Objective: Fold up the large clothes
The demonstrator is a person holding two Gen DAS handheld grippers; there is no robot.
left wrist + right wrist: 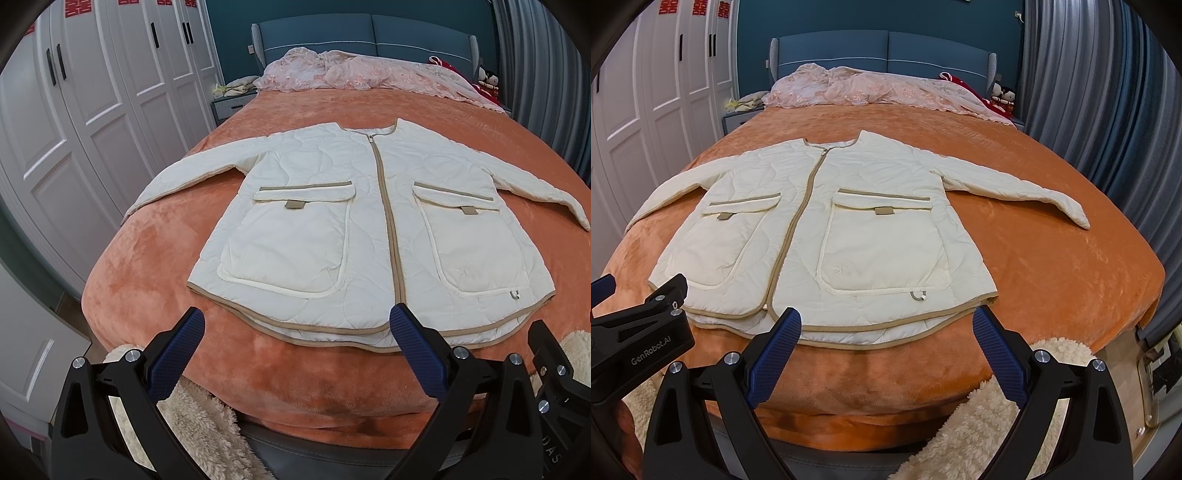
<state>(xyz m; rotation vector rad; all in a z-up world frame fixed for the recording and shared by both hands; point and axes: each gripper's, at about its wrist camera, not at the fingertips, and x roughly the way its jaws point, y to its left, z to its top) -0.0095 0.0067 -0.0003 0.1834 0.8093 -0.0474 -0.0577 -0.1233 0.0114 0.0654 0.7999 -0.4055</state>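
A cream quilted jacket with tan trim, a closed zip and two big flap pockets lies flat, front up, on the orange bedspread. Both sleeves spread sideways; its hem faces me. My left gripper hovers open just before the hem's left half, nothing between its blue pads. In the right wrist view the jacket fills the middle, and my right gripper stands open over the hem's right half, holding nothing. The left gripper's black body shows at that view's left edge.
A pink floral blanket is bunched at the blue headboard. White wardrobe doors line the left; grey curtains hang on the right. A fluffy cream throw lies below the bed's foot. Soft toys sit at the far right.
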